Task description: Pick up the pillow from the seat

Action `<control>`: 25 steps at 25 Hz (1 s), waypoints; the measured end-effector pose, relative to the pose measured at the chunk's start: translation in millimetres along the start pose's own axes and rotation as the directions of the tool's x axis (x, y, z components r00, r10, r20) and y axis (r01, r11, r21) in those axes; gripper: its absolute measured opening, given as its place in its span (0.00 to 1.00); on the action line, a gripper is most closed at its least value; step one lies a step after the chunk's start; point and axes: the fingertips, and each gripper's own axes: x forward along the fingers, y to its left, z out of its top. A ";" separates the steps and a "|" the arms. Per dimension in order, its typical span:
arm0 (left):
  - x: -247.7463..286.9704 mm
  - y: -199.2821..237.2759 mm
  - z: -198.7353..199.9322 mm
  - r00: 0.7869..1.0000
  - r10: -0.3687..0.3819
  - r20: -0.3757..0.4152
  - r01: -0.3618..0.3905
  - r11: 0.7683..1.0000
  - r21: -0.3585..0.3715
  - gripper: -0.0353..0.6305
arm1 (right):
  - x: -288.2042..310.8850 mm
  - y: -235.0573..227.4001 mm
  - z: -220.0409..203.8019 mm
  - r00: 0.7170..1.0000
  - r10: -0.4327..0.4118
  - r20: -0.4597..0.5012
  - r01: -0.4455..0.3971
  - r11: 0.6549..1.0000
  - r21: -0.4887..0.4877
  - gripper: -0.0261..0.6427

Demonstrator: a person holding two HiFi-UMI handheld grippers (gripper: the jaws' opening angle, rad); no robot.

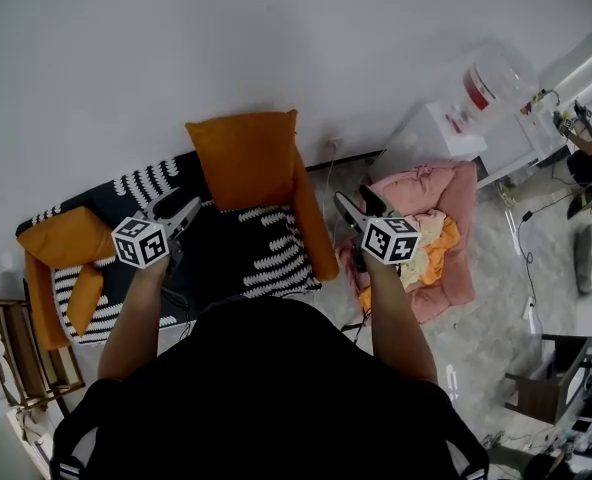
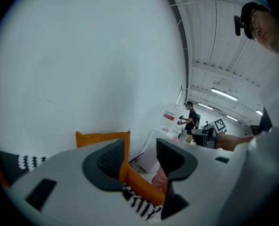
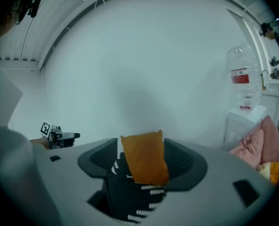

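Head view puts the pillow point(image 1: 244, 158) upright at the back of the seat point(image 1: 266, 248), against the wall point(image 1: 276, 38). Our left gripper point(image 1: 186, 211) is over the seat and our right gripper point(image 1: 358, 204) is beyond the orange armrest point(image 1: 314, 218), both short of the pillow. Both tools have their jaws spread wide and hold nothing. We judge the step in hand to be the reach, and to do it well we should bring the right gripper inward over the armrest so that it does not snag there. Then we should meet the pillow at its two upper corners, one tool to each. The pillow looks soft, so a deep pinch of fabric should hold better than a nip at the seam, and we should lift straight up. Right gripper view frames the pillow squarely between its jaws, which could pass for a grip. Only the head view shows that the tool is apart from it. Left gripper view shows just the pillow's top edge behind one jaw and the armrest in the gap, which suggests that this tool aims to the pillow's right.
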 end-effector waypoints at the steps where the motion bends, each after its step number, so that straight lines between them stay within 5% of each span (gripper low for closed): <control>1: 1.2 6.5 0.7 1.000 0.003 -0.002 -0.003 1.000 -0.003 0.38 | 4.9 0.5 0.7 1.000 -0.001 -0.003 0.001 1.000 0.001 0.49; 25: 52.3 134.3 39.7 1.000 -0.012 -0.028 0.013 0.999 0.040 0.38 | 116.7 5.2 44.1 0.994 -0.086 0.070 0.082 0.995 0.047 0.50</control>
